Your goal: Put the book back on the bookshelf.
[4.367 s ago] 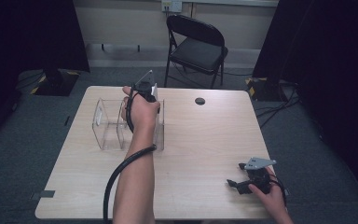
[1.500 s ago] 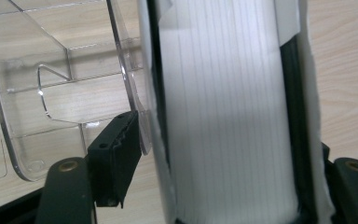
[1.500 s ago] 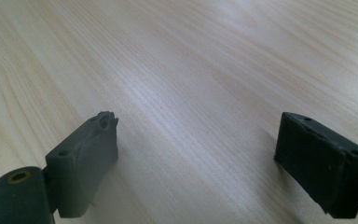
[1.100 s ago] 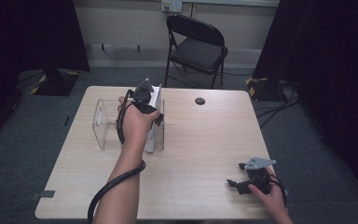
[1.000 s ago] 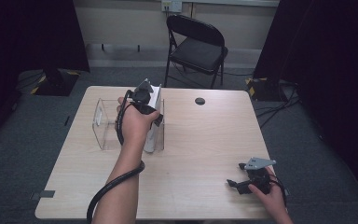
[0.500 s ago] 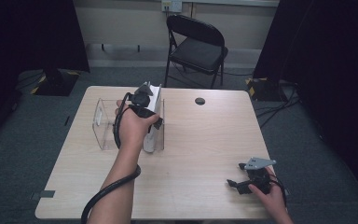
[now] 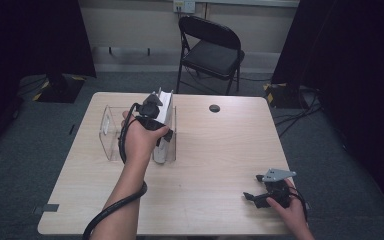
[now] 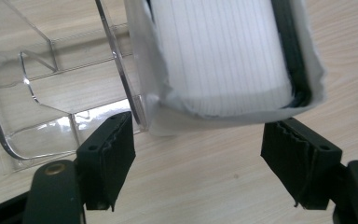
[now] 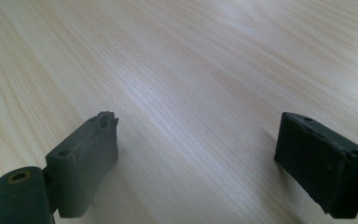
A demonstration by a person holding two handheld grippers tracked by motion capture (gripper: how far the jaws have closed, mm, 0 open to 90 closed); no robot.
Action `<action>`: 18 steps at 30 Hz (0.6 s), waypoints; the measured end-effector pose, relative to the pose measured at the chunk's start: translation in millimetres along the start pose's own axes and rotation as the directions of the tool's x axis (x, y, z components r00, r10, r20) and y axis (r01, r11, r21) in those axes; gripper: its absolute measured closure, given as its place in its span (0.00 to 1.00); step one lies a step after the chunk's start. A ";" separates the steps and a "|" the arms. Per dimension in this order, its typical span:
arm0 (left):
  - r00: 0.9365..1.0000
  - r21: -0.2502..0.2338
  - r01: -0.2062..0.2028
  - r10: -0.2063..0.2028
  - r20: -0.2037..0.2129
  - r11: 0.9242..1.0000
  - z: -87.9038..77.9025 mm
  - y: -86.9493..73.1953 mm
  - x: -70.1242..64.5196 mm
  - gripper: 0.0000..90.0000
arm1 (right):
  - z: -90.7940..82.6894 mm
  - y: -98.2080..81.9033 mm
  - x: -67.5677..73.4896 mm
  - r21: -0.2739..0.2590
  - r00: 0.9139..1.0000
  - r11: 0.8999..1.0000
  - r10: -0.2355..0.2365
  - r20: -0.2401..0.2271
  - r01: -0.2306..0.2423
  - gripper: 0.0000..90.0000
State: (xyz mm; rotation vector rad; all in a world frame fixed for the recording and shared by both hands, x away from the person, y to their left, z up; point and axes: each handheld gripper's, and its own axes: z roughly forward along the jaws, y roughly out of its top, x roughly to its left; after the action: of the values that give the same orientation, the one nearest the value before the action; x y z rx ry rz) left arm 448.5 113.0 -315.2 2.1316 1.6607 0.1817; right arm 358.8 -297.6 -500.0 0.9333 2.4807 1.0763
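Observation:
A white pack (image 7: 165,106) in a pale wrap with a black edge stands upright at the right end of a clear plastic holder (image 7: 111,132) on the wooden table (image 7: 215,150). My left gripper (image 7: 164,136) is right at the pack's near side. In the left gripper view its jaws are open wide, with the pack (image 8: 223,56) just beyond the pads and untouched, and the holder (image 8: 37,93) to the left. My right gripper (image 7: 250,196) rests at the table's front right, open, with bare wood between its jaws (image 9: 196,163).
A small black round object (image 7: 214,108) lies on the table behind and right of the holder. A black folding chair (image 7: 212,50) stands beyond the far edge. Cables trail on the floor at the right.
The white pack now stands in the holder's right end, where none showed in the oldest frame. My left hand has shifted slightly toward the left. The right hand has not moved.

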 end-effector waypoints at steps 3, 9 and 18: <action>1.000 0.005 -0.010 0.010 0.004 1.000 -0.3 -1.8 1.2 0.28 | 0.0 0.0 0.0 0.000 1.000 1.000 0.000 0.000 0.000 0.13; 1.000 0.006 -0.006 0.006 0.007 1.000 0.5 -6.1 2.0 0.28 | 0.0 0.0 0.0 0.000 1.000 1.000 0.000 0.000 0.000 0.13; 1.000 0.001 -0.023 0.023 0.013 1.000 0.5 -14.1 5.3 0.28 | 0.0 0.0 0.0 0.000 1.000 1.000 0.000 0.000 0.000 0.13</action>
State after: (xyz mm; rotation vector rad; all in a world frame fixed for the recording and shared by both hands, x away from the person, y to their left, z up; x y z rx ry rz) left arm 437.5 120.5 -322.3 2.1491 1.6295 0.1740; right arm 358.8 -297.6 -500.0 0.9336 2.4808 1.0766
